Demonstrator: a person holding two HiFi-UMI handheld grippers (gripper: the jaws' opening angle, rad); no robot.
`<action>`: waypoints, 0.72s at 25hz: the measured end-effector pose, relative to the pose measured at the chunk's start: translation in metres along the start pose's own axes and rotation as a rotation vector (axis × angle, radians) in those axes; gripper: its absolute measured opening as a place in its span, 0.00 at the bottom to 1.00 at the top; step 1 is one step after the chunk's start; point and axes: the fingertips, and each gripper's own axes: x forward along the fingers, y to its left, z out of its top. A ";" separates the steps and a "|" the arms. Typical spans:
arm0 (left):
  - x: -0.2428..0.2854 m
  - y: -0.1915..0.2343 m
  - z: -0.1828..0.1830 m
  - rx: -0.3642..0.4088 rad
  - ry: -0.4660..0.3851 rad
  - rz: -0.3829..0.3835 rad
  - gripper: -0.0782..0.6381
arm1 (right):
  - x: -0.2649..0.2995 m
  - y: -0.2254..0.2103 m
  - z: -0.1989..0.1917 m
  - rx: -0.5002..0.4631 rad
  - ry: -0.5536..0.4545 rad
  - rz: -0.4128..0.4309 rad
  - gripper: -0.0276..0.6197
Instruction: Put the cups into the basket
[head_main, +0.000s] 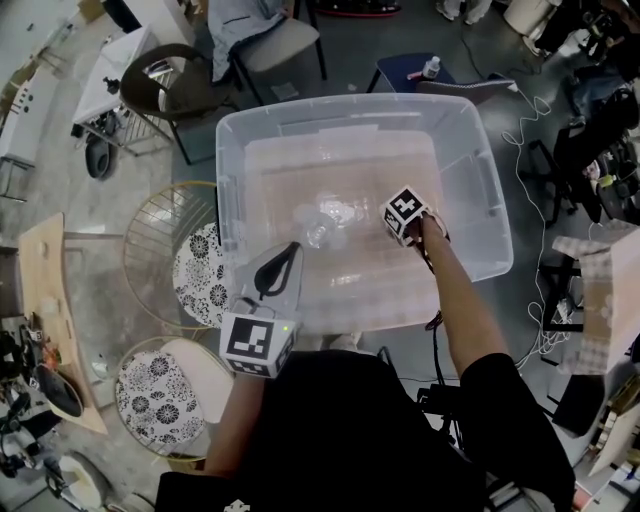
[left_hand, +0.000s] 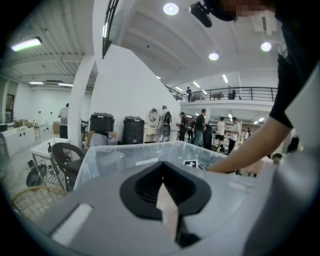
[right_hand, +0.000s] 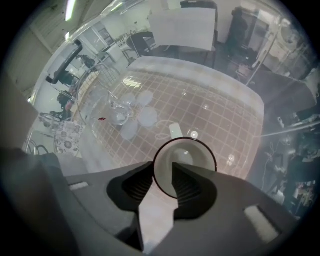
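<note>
— Where is the cup being kept right now, and how are the tongs being held?

— The white, dark-rimmed cup (right_hand: 192, 157) is being seen mouth-up inside the clear plastic bin (head_main: 465, 130), directly under the right tongs (right_hand: 161, 170). Those tongs are being pointed straight down with the jaws spread. The cup's near wall is lying between them but is not being pinched. It is probably being carried by the bin's floor already, though that is not being shown clearly from straight above. The left tongs (left_hand: 162, 184) are being held closed on nothing, roughly level, near the bin's front edge.

— How is the cup being expected to handle?

— It is being judged stiff, fairly light and smooth-walled, so a slip is being considered likely under a loose grip, and a chip under a hard knock. If it is being taken again, the wall at the rim is being favoured, with one jaw inside and one outside. The clear cups (right_hand: 122, 112) are being seen clustered well apart from it, so nothing is being crowded.
</note>
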 end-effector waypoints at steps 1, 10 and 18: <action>0.000 0.000 0.001 -0.008 -0.003 -0.003 0.12 | -0.002 0.000 -0.001 0.005 -0.004 0.000 0.23; 0.001 -0.001 0.002 -0.008 -0.015 -0.015 0.12 | -0.019 0.002 -0.002 0.029 -0.046 0.003 0.23; 0.002 -0.014 0.006 -0.007 -0.029 -0.048 0.12 | -0.061 0.002 0.002 -0.024 -0.165 -0.076 0.18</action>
